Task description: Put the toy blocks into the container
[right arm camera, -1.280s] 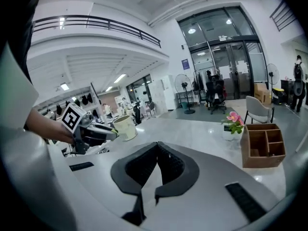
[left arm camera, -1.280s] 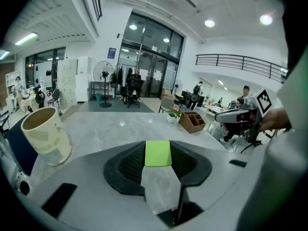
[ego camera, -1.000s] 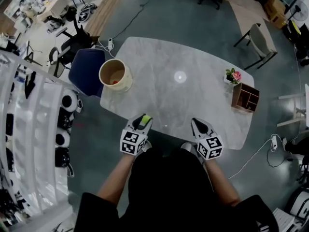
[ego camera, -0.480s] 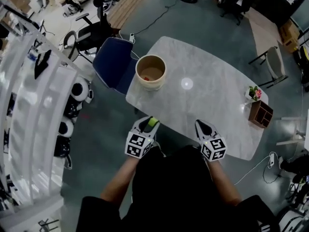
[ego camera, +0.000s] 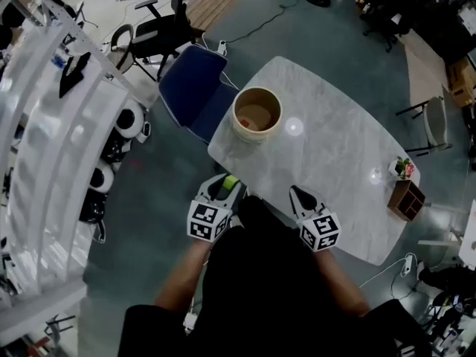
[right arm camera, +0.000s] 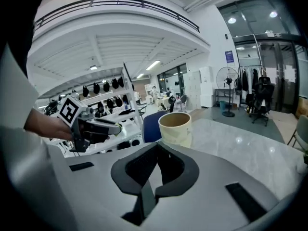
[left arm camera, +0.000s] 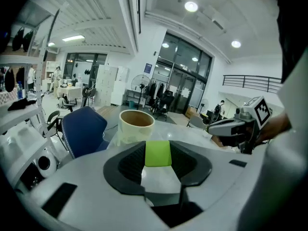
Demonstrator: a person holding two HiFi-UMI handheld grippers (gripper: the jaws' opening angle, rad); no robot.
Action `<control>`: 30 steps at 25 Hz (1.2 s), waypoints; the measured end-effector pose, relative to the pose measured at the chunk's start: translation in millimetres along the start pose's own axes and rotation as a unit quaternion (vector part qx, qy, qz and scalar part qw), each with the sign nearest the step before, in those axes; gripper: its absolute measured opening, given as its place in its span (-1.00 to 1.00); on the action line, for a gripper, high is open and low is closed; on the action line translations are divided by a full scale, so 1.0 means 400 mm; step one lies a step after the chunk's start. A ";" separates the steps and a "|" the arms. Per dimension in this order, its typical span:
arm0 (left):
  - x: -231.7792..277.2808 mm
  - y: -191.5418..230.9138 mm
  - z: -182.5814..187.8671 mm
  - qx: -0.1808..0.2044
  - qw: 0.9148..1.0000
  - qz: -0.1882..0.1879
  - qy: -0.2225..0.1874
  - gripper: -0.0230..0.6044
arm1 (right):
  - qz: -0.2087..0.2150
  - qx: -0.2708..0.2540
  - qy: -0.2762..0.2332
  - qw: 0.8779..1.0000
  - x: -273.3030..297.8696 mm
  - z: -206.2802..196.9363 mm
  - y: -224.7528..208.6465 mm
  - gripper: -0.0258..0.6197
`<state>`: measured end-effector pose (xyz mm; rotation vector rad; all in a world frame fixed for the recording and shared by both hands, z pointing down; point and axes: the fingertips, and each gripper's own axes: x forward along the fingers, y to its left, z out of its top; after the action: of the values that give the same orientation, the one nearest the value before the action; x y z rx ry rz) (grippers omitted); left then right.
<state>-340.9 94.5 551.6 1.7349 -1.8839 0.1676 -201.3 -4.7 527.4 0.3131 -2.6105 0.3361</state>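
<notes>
The container [ego camera: 255,134], a pale round tub standing open and upright, sits near one corner of the marble desk [ego camera: 335,162]. Something small and reddish lies on its floor; it is too small to tell what it is.

The left hand-held gripper [ego camera: 225,187] is on the person's side of the container, well apart from it, at about the desk's near edge. Its jaws stand partly apart and clamp a green toy block [left arm camera: 158,153], which fills the gap between the dark pads. In the left gripper view the container shows straight beyond the block, so this hand-held gripper points toward it.

The right hand-held gripper [ego camera: 298,193] is also on the person's side of the container, to the right of the left one and farther from the tub. Its jaws are pressed together with nothing between them, and the container shows a little right of its line of sight.

A blue chair [ego camera: 190,88] stands just beside the container, off the desk's edge. Far across the desk from the container, at the opposite end, stand a small wooden box [ego camera: 407,199] and a little pot of pink flowers [ego camera: 405,168].
</notes>
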 end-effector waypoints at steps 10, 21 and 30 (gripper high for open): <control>0.075 0.133 0.145 0.011 1.000 0.024 -0.002 -0.48 | 0.044 0.013 0.006 0.999 0.200 0.093 -0.043 -0.92; 0.280 0.187 0.349 0.089 0.996 -0.003 0.009 -0.48 | 0.055 0.040 0.002 0.998 0.307 0.108 -0.081 -0.92; 0.504 0.154 0.357 0.176 0.978 -0.053 0.094 -0.48 | 0.037 0.081 -0.001 0.996 0.321 0.083 -0.169 -0.92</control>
<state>-444.5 -138.1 547.0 1.9653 -1.6941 0.6360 -306.8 -98.4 574.5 0.2713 -2.6058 0.5767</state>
